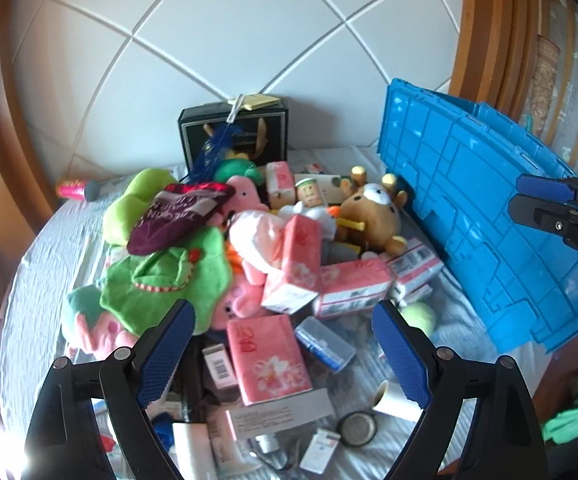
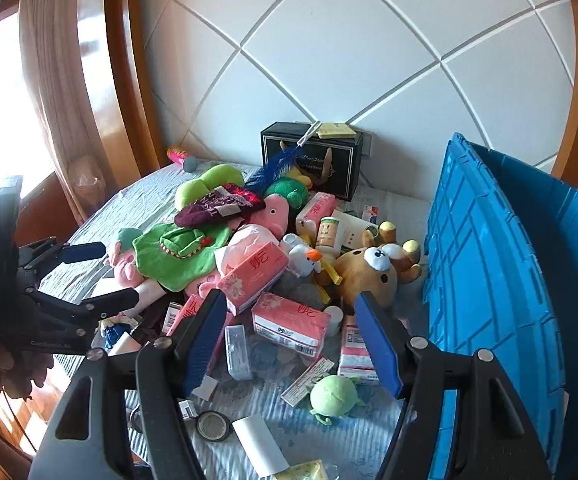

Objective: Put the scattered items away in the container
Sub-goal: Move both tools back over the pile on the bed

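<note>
A pile of scattered items covers the table: pink tissue packs [image 1: 267, 358] [image 2: 289, 322], a brown bear plush [image 1: 373, 212] [image 2: 373, 272], a green plush cloth [image 1: 165, 284] [image 2: 177, 252], a small green turtle [image 2: 335, 398] and small boxes. The blue crate [image 1: 481, 216] [image 2: 501, 304] stands at the right. My left gripper [image 1: 285, 344] is open above the near tissue pack, holding nothing. My right gripper [image 2: 293, 340] is open above another tissue pack, holding nothing. Each gripper also shows in the other's view, the right one [image 1: 529, 196] and the left one [image 2: 105, 276].
A black gift box [image 1: 235, 136] [image 2: 313, 158] stands at the back against the white tiled wall. A pink tube [image 1: 77, 190] lies at the back left. A round black tin [image 2: 213, 426] and a white roll [image 2: 259, 444] lie near the front edge. Wooden frames flank both sides.
</note>
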`<state>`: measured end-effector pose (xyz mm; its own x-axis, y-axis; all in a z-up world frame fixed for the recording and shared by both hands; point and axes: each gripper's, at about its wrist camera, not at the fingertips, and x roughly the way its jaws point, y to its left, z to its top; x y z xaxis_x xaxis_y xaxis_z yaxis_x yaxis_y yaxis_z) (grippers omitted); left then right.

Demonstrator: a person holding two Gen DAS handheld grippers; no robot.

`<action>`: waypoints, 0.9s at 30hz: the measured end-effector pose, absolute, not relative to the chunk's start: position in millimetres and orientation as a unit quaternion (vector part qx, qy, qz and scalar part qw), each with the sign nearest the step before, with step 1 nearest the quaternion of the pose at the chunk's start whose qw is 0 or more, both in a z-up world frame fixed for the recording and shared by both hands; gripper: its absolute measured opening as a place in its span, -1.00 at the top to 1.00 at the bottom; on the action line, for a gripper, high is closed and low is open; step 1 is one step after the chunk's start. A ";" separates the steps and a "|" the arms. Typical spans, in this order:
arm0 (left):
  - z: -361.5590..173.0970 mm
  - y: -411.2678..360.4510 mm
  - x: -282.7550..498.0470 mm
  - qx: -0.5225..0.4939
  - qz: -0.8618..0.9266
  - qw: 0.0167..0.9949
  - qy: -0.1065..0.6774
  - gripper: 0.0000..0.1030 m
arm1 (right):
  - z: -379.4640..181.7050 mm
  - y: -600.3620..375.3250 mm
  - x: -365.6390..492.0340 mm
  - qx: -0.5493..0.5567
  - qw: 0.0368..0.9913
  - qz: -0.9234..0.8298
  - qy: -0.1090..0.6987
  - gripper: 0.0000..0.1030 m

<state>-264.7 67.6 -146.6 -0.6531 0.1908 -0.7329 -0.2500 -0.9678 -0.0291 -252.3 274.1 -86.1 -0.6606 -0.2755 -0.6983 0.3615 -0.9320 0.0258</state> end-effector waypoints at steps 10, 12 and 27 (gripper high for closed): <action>-224.5 -31.2 -281.2 -0.449 0.885 0.103 0.075 -0.76 | -105.8 192.5 -271.3 0.410 0.150 -0.896 0.077 -0.28; -240.7 -46.1 -285.9 -0.458 0.879 0.106 0.075 -0.76 | -108.4 180.0 -273.6 0.415 0.145 -0.895 0.080 -0.28; -337.7 -70.1 -323.7 -0.512 0.840 0.159 0.080 -0.33 | -123.0 160.9 -275.6 0.444 0.081 -0.888 0.085 -0.28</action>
